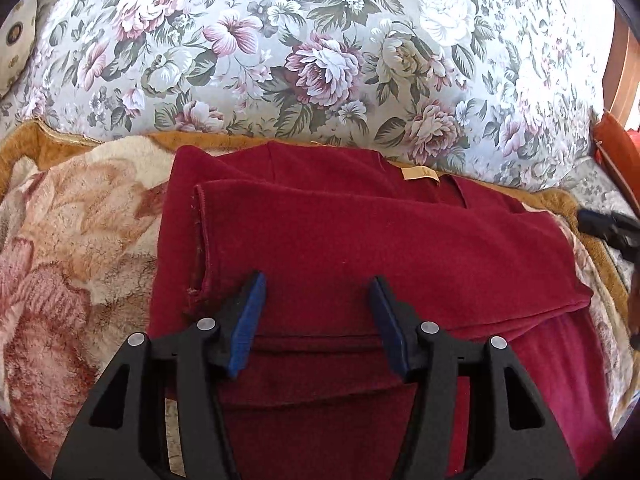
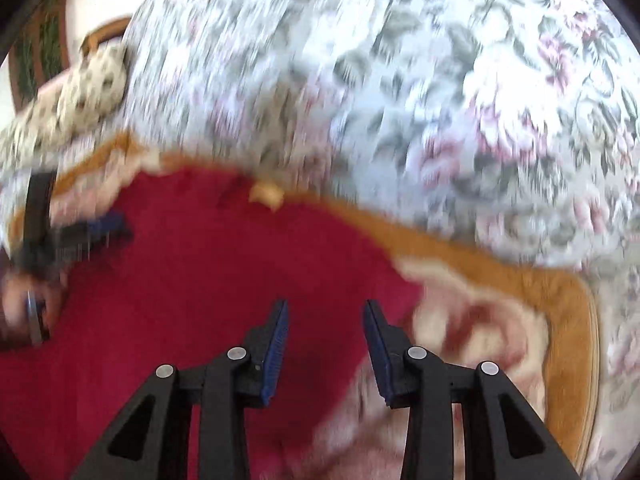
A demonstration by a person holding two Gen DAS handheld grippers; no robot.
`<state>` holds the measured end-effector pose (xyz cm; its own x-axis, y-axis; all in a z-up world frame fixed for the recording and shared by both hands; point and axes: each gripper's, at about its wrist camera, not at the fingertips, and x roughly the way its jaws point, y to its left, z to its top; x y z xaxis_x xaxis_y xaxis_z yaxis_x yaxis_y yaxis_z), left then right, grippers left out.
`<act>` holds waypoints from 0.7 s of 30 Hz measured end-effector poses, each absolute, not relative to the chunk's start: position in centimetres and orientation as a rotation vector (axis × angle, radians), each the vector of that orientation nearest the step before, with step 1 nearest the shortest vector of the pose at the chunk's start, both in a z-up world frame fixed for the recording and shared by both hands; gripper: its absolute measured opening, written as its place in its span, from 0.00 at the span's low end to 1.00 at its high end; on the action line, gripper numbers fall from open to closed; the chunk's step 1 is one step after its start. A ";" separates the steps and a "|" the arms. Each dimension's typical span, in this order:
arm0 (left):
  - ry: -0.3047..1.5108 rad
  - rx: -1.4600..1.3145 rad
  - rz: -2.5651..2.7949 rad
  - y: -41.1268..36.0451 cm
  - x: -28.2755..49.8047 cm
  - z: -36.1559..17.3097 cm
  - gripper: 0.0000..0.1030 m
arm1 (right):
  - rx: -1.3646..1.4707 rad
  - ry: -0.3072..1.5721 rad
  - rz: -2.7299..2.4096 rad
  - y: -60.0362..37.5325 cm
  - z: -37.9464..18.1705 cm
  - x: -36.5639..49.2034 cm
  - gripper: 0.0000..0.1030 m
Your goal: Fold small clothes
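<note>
A dark red garment point(image 1: 360, 240) lies partly folded on a plush floral blanket point(image 1: 68, 248), with a tan label point(image 1: 420, 173) near its far edge. My left gripper point(image 1: 318, 280) is open and empty, hovering over the garment's near part. In the blurred right wrist view my right gripper point(image 2: 325, 306) is open and empty above the garment's point(image 2: 208, 280) right edge. The left gripper point(image 2: 96, 224) shows at far left of that view. The right gripper's tip point(image 1: 600, 222) shows at the right edge of the left wrist view.
A sofa back with a grey floral cover point(image 1: 320, 48) rises behind the blanket. The blanket has an orange-brown border point(image 2: 480, 256). A patterned cushion point(image 2: 80, 96) lies at far left. An orange object point(image 1: 616, 148) sits at the right edge.
</note>
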<state>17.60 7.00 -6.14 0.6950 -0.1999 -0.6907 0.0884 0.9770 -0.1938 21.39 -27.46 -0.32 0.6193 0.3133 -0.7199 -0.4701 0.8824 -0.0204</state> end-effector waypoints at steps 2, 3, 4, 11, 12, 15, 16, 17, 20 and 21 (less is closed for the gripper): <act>0.785 -0.153 -0.162 7.0 17.6 -6.2 0.52 | -0.221 0.844 0.414 -26.1 -1.9 23.5 0.35; 0.785 -0.152 -0.162 7.0 17.6 -6.2 0.52 | -0.223 0.897 0.387 -25.9 -3.1 24.4 0.35; 0.784 -0.153 -0.162 7.0 17.6 -6.2 0.52 | -0.224 0.986 0.339 -25.8 -5.0 25.8 0.35; 0.783 -0.154 -0.160 7.1 17.6 -6.2 0.52 | -0.110 0.925 0.291 -25.2 -2.5 22.6 0.36; 0.783 -0.156 -0.161 7.1 17.6 -6.3 0.52 | -0.101 0.898 0.330 -24.9 -2.0 21.2 0.36; 0.783 -0.150 -0.158 7.1 17.6 -6.3 0.52 | -0.139 0.880 0.373 -23.8 -2.7 17.4 0.38; 0.783 -0.149 -0.157 7.0 17.6 -6.3 0.52 | -0.159 0.922 0.371 -23.5 -4.2 16.9 0.40; 0.783 -0.146 -0.155 7.0 17.6 -6.3 0.52 | -0.178 0.959 0.360 -23.5 -5.8 16.7 0.43; 0.782 -0.138 -0.150 6.9 17.6 -6.3 0.52 | -0.132 0.822 0.365 -24.3 -7.1 15.3 0.48; 0.782 -0.139 -0.150 6.8 17.6 -6.3 0.52 | -0.131 0.815 0.366 -24.2 -7.1 15.4 0.48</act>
